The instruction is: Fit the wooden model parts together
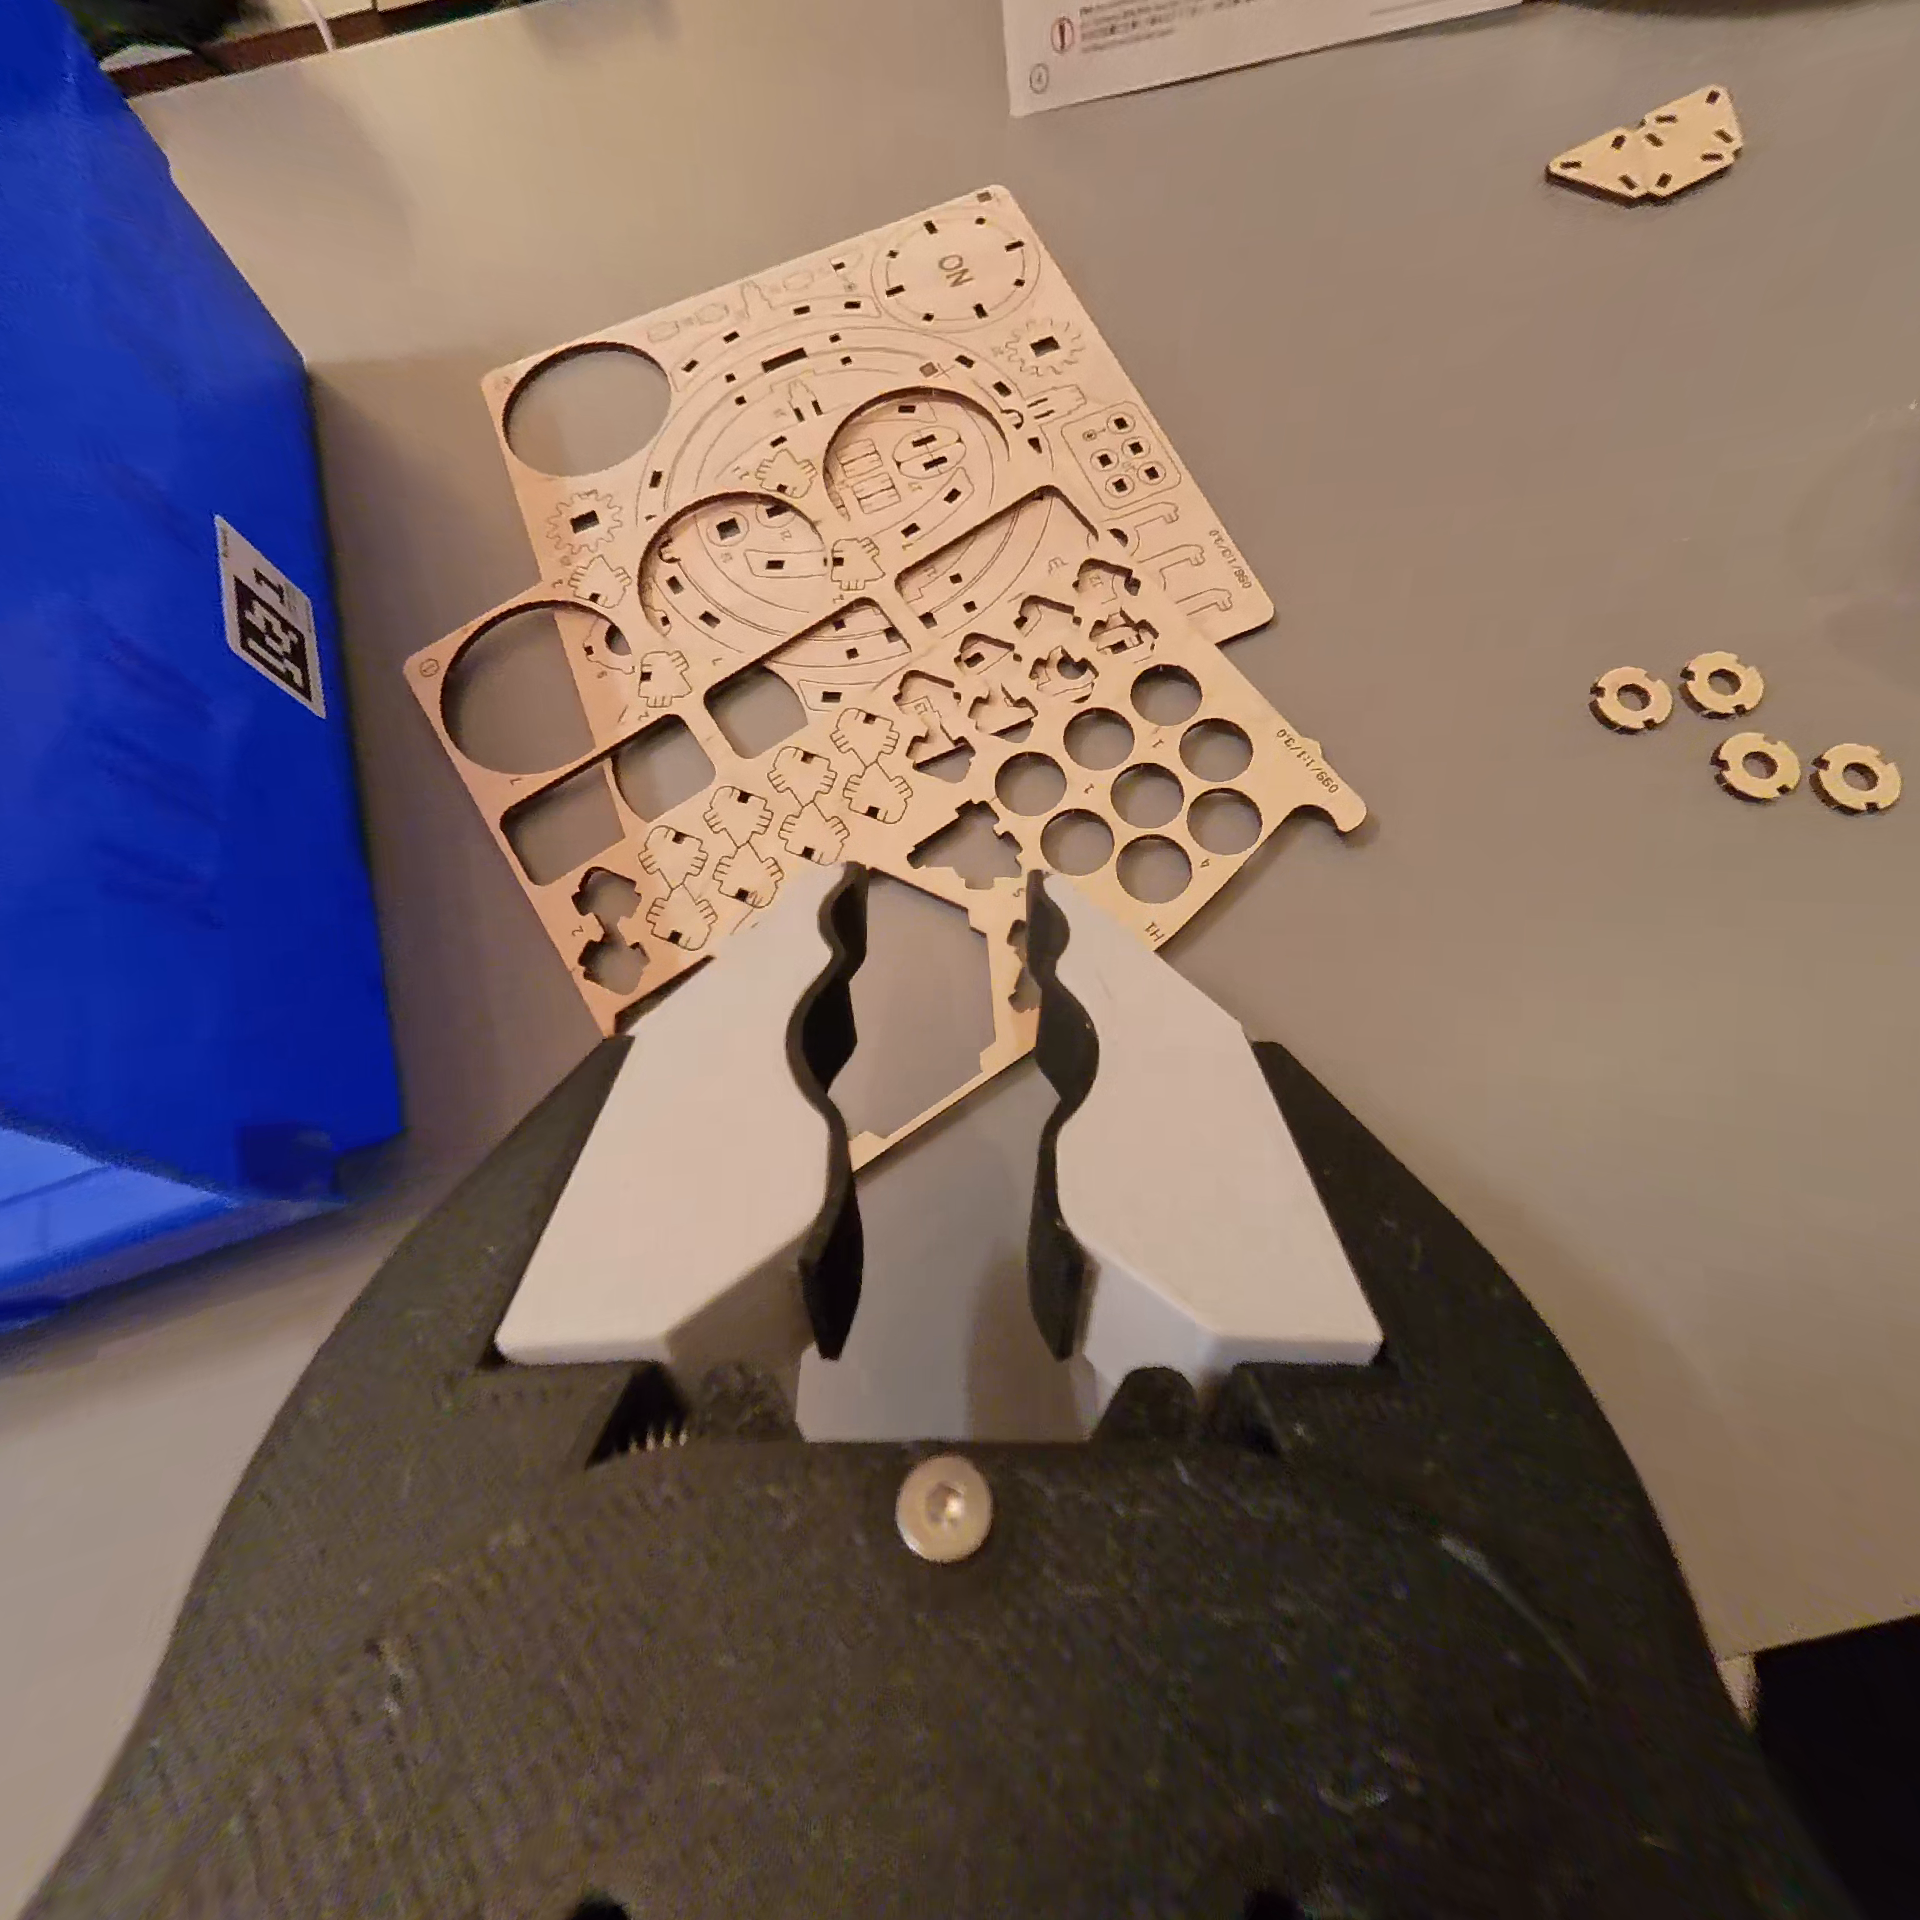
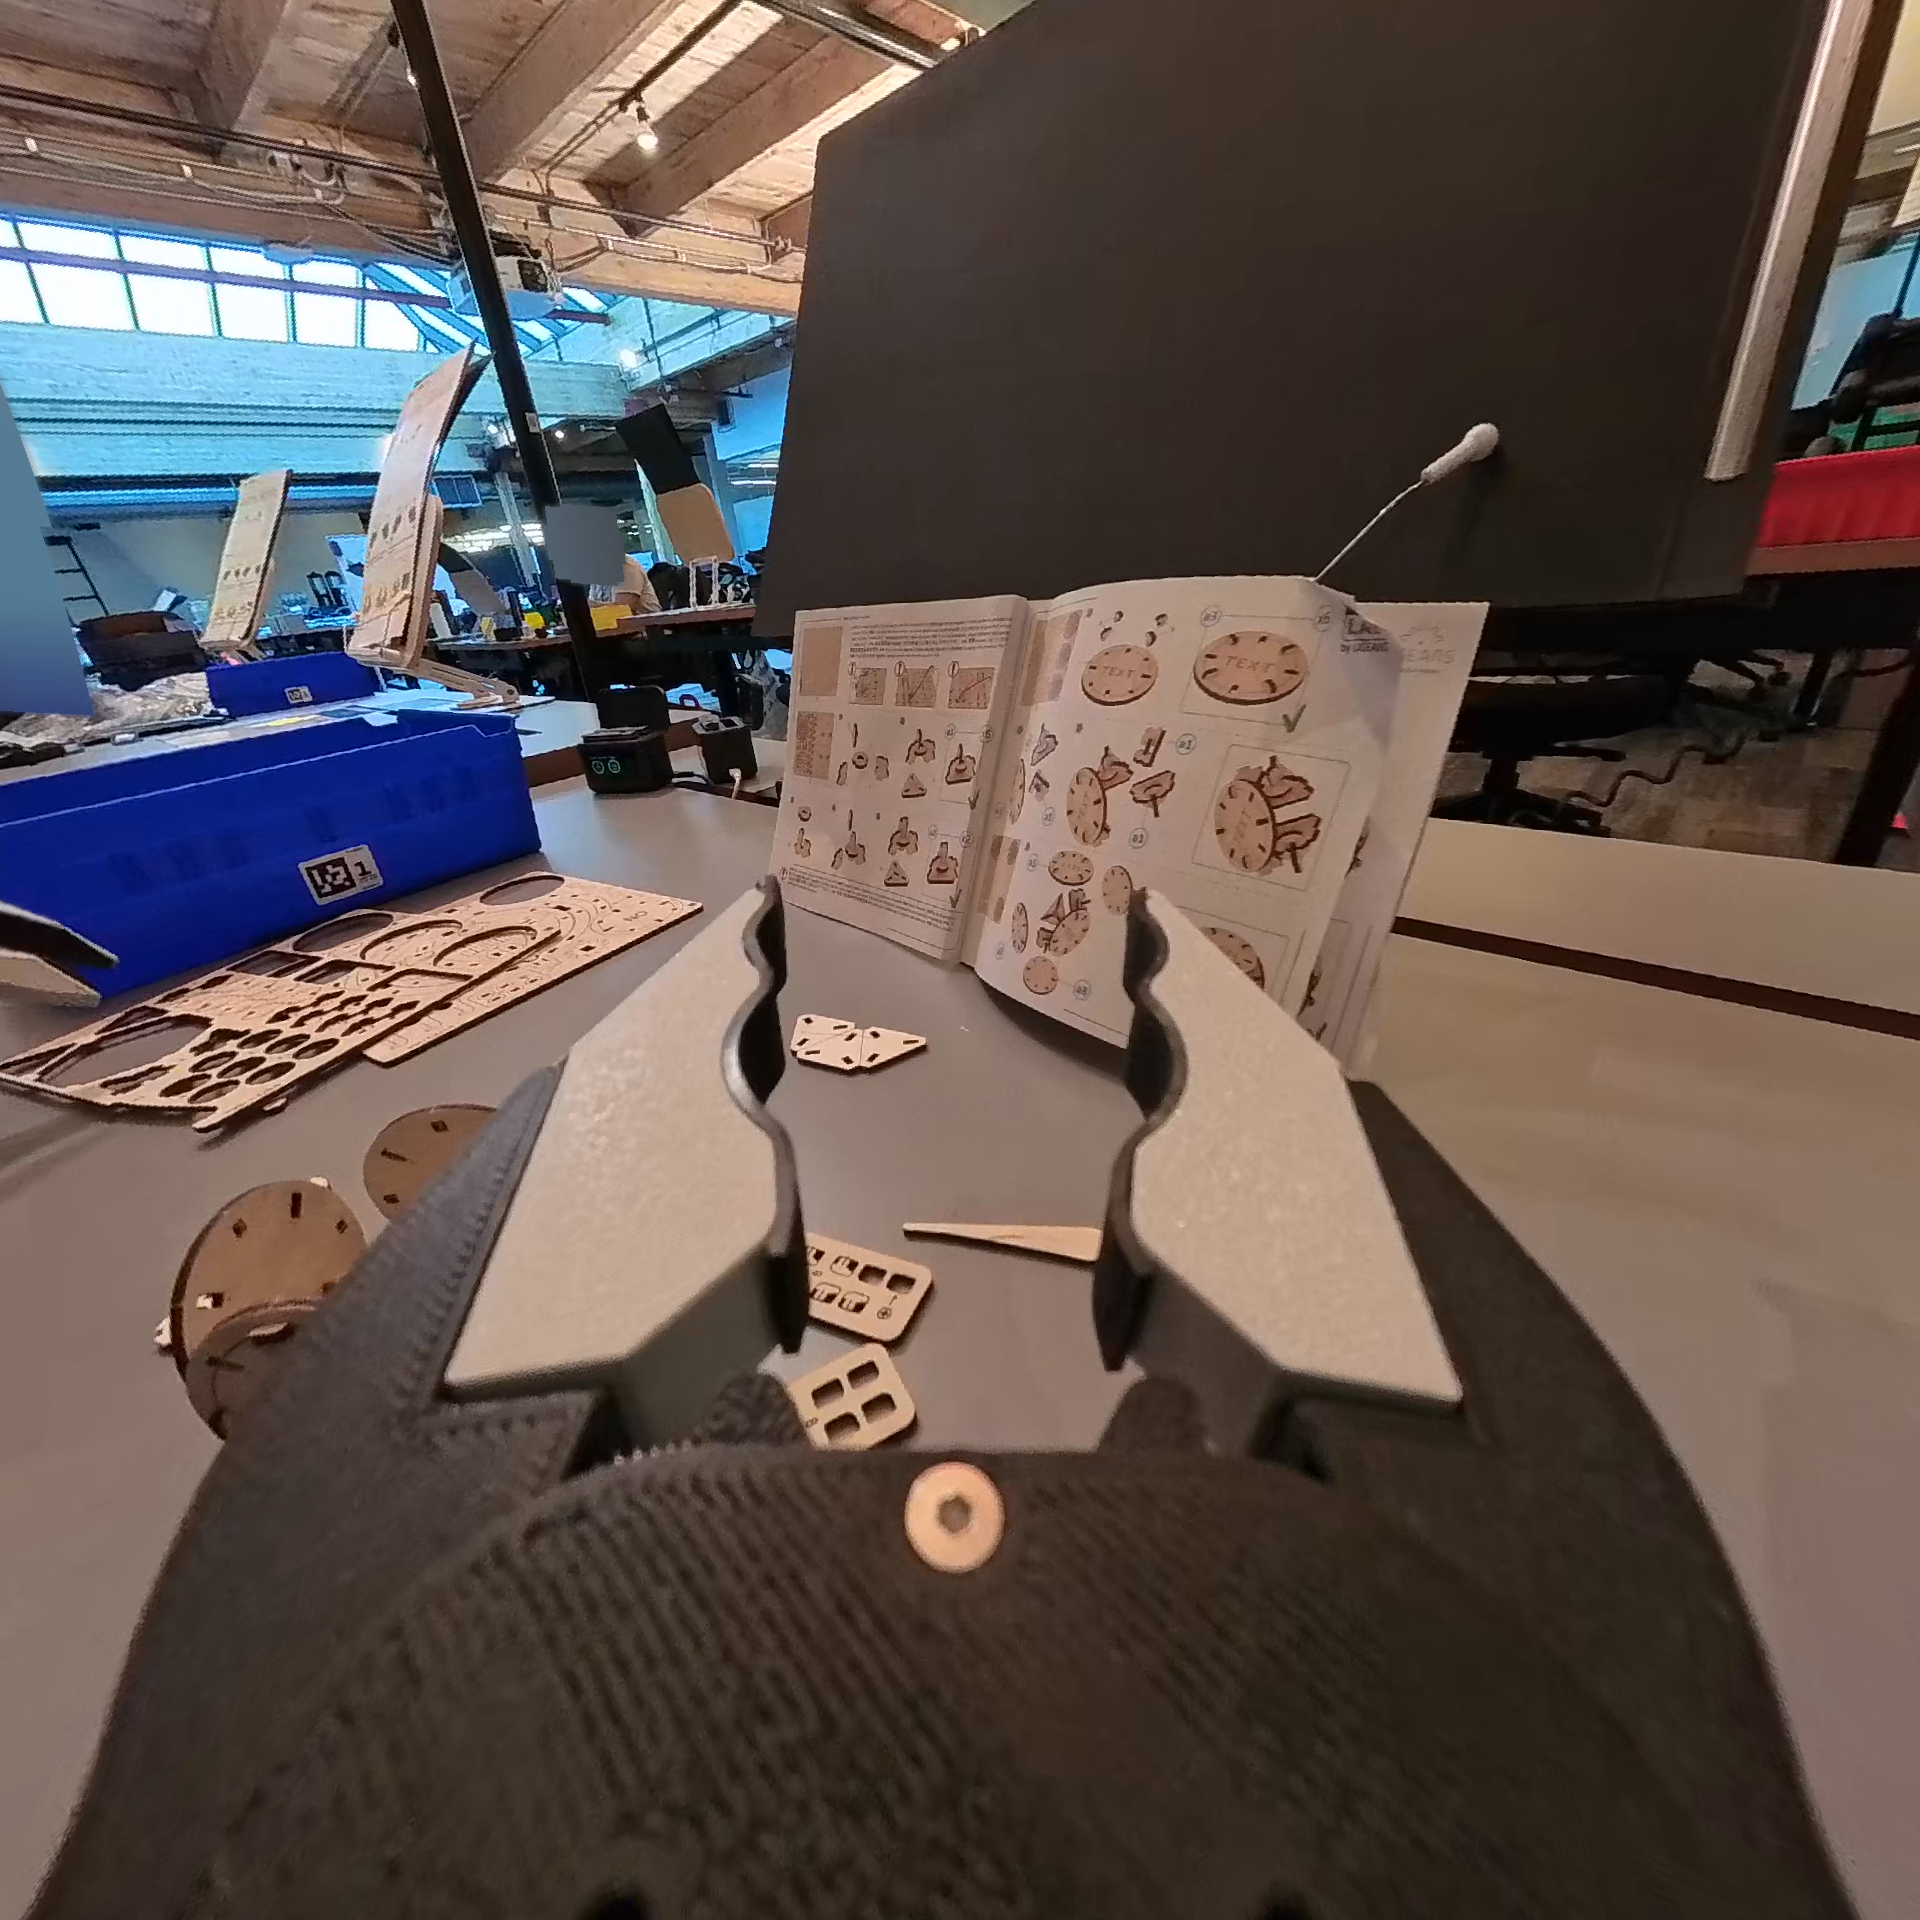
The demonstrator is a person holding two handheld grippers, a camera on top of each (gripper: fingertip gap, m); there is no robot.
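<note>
My left tool hung over the near corner of the front sheet, jaws part open, nothing between them but the cut-out hole in the wood and the grey tabletop showing through. No pad pressed on the sheet; whether the tips touched its surface, I could not tell. That front sheet lay partly over a second sheet farther from me, both flat. The blue bin stood just left of them. Off to the right, well apart, four small rings lay in a loose cluster, and a flat angular piece lay farther away near a white paper.

My right tool was wide open and held nothing. It pointed low across the tabletop at the booklet standing open ahead. Seen between the fingers, the angular piece lay flat short of the booklet, clear of both pads. Nearer me lay a thin sliver, a small slotted plate and a little grid piece, all loose on the tabletop beneath the tool. To my left sat two wooden discs, one partly hidden behind the tool body, and beyond them the sheets and the bin.
</note>
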